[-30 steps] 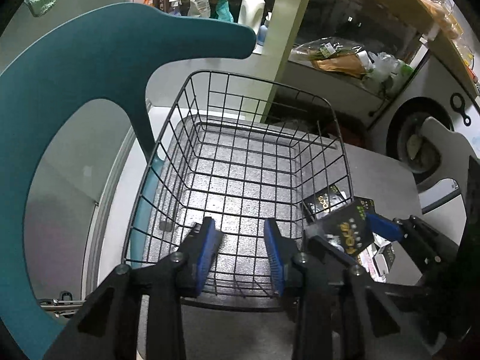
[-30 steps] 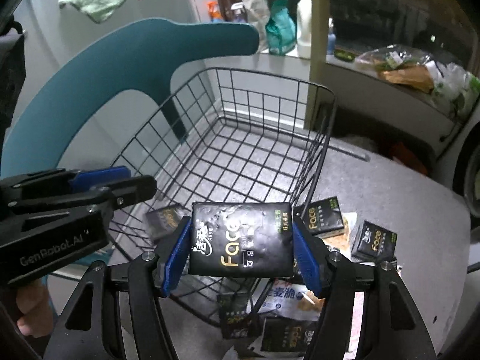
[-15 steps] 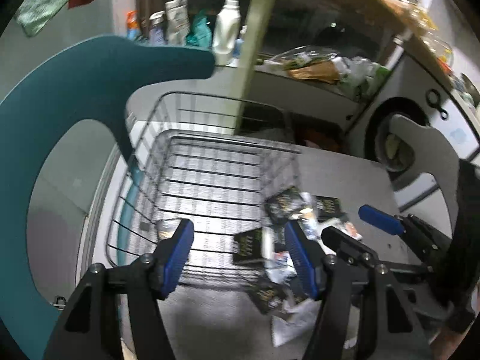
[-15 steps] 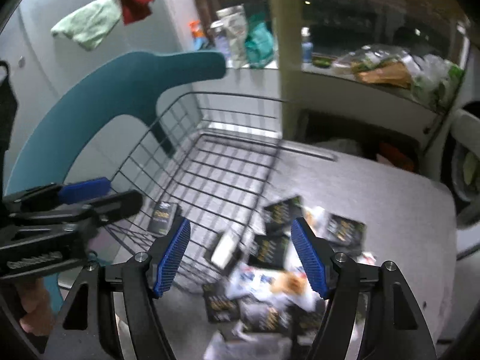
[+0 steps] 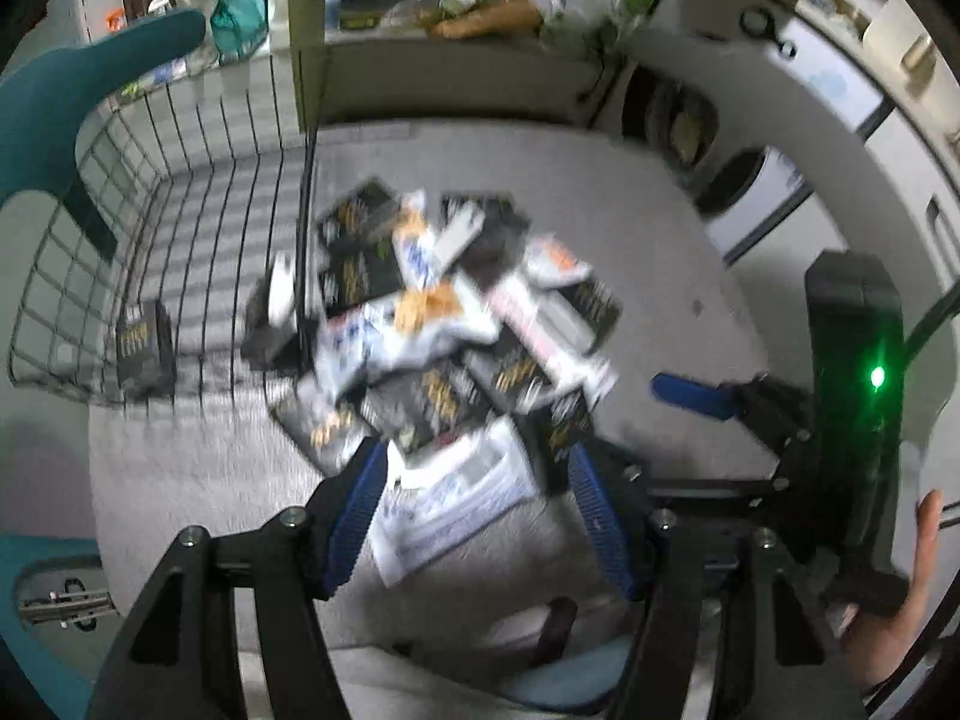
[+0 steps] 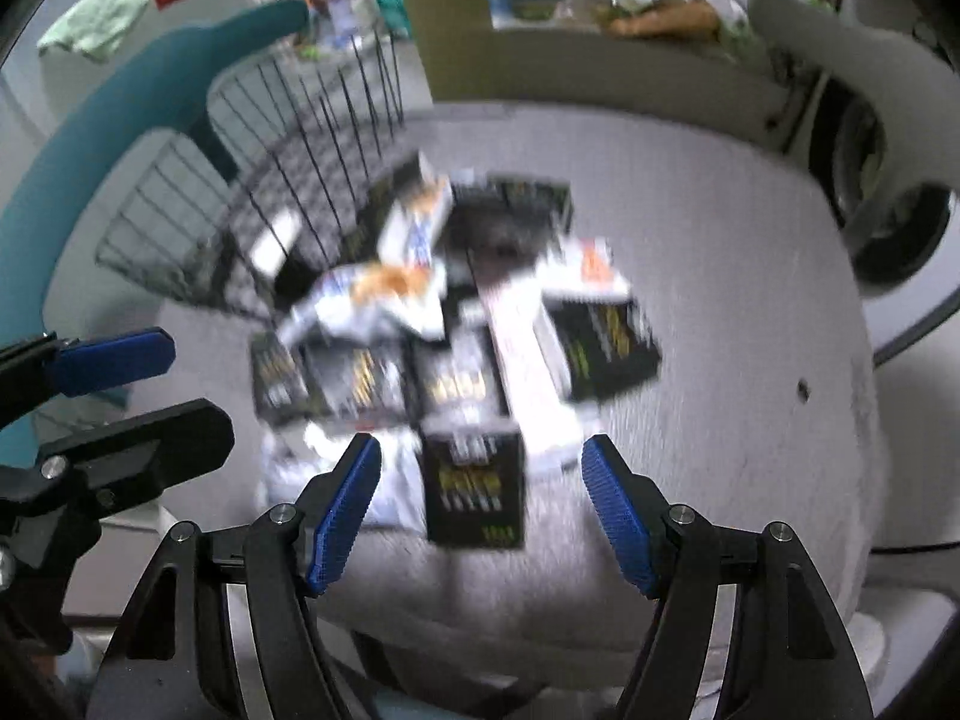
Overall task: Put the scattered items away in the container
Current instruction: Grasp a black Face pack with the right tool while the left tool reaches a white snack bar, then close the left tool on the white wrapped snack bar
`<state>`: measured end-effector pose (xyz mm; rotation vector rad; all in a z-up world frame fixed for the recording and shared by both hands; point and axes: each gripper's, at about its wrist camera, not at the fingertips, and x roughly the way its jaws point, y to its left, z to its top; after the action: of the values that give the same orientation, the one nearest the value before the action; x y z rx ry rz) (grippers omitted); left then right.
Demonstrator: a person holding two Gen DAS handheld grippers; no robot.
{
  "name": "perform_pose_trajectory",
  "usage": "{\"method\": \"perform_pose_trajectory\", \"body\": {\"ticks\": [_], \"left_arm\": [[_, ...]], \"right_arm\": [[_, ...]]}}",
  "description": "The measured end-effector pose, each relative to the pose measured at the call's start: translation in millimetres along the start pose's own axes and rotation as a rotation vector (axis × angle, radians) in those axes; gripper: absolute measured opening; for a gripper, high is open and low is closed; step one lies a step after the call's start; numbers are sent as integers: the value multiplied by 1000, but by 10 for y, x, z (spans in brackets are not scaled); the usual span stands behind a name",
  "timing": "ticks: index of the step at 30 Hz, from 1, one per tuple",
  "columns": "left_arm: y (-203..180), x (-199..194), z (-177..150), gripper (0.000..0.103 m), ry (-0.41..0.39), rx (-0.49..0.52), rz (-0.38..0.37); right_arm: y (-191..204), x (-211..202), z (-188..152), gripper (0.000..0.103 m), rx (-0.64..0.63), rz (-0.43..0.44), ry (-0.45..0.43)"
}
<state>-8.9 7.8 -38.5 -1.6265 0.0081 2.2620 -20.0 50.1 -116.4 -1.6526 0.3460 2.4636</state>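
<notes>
Both tongs, left (image 5: 477, 510) and right (image 6: 480, 504), hang spread and empty over a blurred heap of black packs (image 6: 471, 483) and white packets (image 5: 450, 498) on the surface (image 6: 720, 408). Two packs (image 5: 141, 348) lie inside one wire basket (image 5: 198, 192) beside it.

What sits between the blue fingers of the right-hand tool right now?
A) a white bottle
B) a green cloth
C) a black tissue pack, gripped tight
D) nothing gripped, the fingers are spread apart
D: the right tool stands wide open above a loose black pack on the table.
</notes>
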Motion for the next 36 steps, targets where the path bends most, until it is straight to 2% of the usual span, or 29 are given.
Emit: {"method": "perform_pose_trajectory", "body": {"ticks": [6,9,13,16,19,23,28,33,36], "left_arm": [[157,230,-253,68,64,-22,12],[182,285,-322,68,66,-9,16],[161,375,-345,68,79,27,20],[86,451,-327,68,87,62,15],[-33,541,-304,68,96,111,16],[-184,636,-281,69,81,197,95],[-259,672,-192,69,75,276,87],[-280,805,-261,69,153,386,89],[-273,863,-296,69,185,407,87]], "right_arm": [[-11,338,-176,70,-24,31,51],[8,468,-143,70,-33,-13,52],[-46,558,-137,69,-24,-11,55],[-112,531,-167,47,-25,-65,57],[-278,485,-230,47,18,-26,69],[-448,411,-322,47,50,-34,73],[-530,394,-409,47,81,5,74],[-509,359,-381,47,90,29,70],[-487,330,-366,47,88,33,63]]}}
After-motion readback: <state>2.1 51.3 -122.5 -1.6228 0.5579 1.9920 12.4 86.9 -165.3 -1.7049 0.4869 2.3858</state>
